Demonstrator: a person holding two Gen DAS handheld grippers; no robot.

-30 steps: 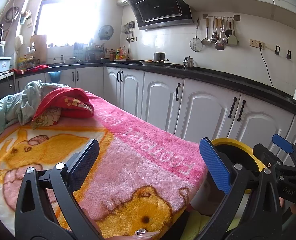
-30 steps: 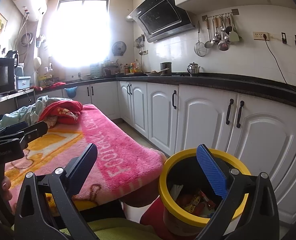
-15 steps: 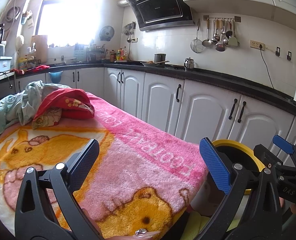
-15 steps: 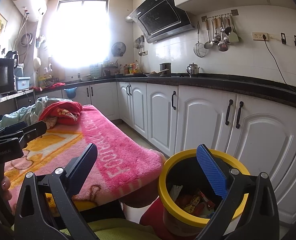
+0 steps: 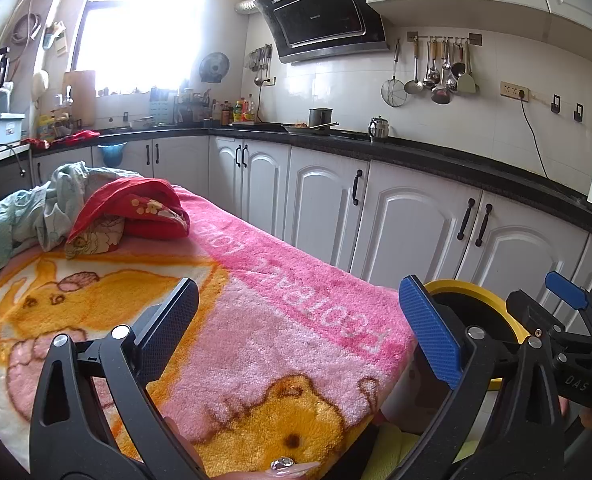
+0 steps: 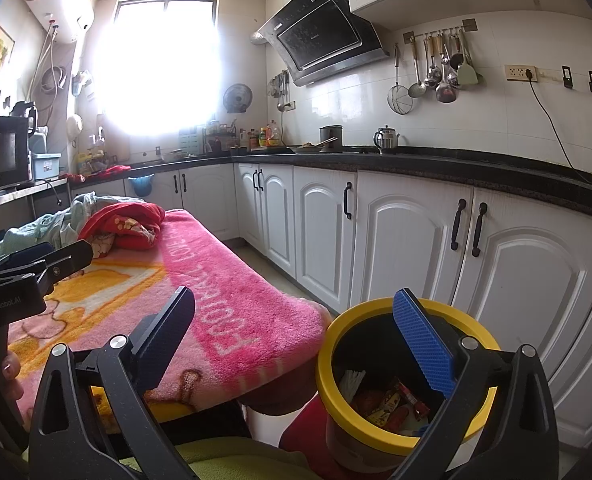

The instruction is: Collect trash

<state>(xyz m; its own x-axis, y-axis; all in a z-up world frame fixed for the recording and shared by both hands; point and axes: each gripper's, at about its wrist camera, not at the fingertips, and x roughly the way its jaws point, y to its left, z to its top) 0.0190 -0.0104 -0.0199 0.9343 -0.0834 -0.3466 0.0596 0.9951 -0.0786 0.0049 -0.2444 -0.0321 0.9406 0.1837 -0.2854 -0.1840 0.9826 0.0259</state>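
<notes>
A yellow-rimmed trash bin (image 6: 336,344) stands on the floor beside the table's right end, with wrappers (image 6: 392,404) and other trash inside. My right gripper (image 6: 300,344) hovers open above the bin's near side, nothing between its fingers. In the left wrist view the bin's rim (image 5: 456,286) shows behind the blue finger. My left gripper (image 5: 300,328) hangs open over the pink and orange blanket (image 5: 256,300), holding nothing. The right gripper's tip (image 5: 568,296) shows at the right edge there.
A pile of red and pale green cloth (image 5: 128,208) lies at the blanket's far end. White cabinets (image 6: 416,240) with a black counter run along the right. A person's fingers (image 5: 288,466) show at the bottom edge. Floor lies between table and cabinets.
</notes>
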